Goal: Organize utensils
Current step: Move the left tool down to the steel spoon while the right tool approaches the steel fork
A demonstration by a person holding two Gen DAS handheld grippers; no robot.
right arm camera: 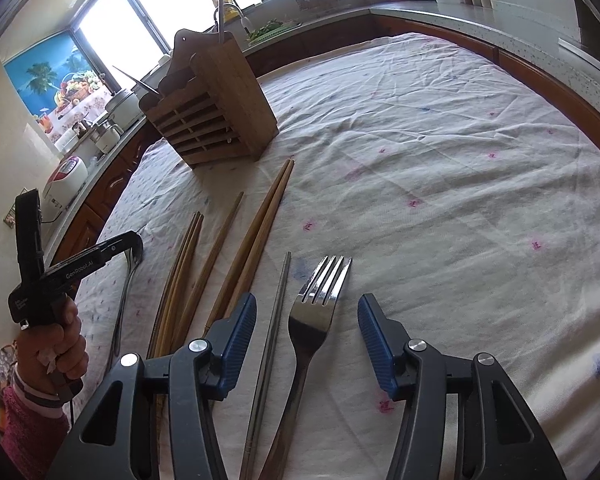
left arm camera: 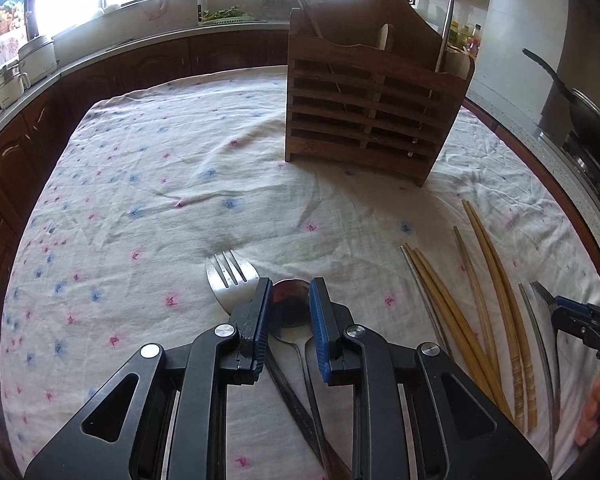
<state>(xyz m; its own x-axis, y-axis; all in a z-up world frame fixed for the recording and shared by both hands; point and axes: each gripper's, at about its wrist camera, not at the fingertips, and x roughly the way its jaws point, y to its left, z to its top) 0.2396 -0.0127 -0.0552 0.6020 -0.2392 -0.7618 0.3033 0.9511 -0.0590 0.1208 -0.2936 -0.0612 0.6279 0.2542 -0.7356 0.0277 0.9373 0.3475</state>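
In the left wrist view my left gripper (left arm camera: 288,284) is shut on the bowl of a metal spoon (left arm camera: 290,306), one blue pad at each side. A second fork (left arm camera: 228,276) lies partly under its left finger. From the right wrist view the left gripper (right arm camera: 134,242) rests low over the spoon's handle (right arm camera: 126,284). My right gripper (right arm camera: 307,300) is open; a steel fork (right arm camera: 316,320) and a metal chopstick (right arm camera: 278,312) lie between its pads, untouched. Wooden chopsticks (right arm camera: 256,236) lie to the left of them. The slatted wooden utensil holder (left arm camera: 364,100) stands upright at the back with a few utensils in it.
A floral tablecloth (left arm camera: 160,184) covers the round table. Kitchen counters ring it: pots at the left (left arm camera: 36,56), a black pan on the stove at the right (left arm camera: 580,108), a rice cooker (right arm camera: 64,180). A person's hand (right arm camera: 56,344) in a pink sleeve holds the left gripper.
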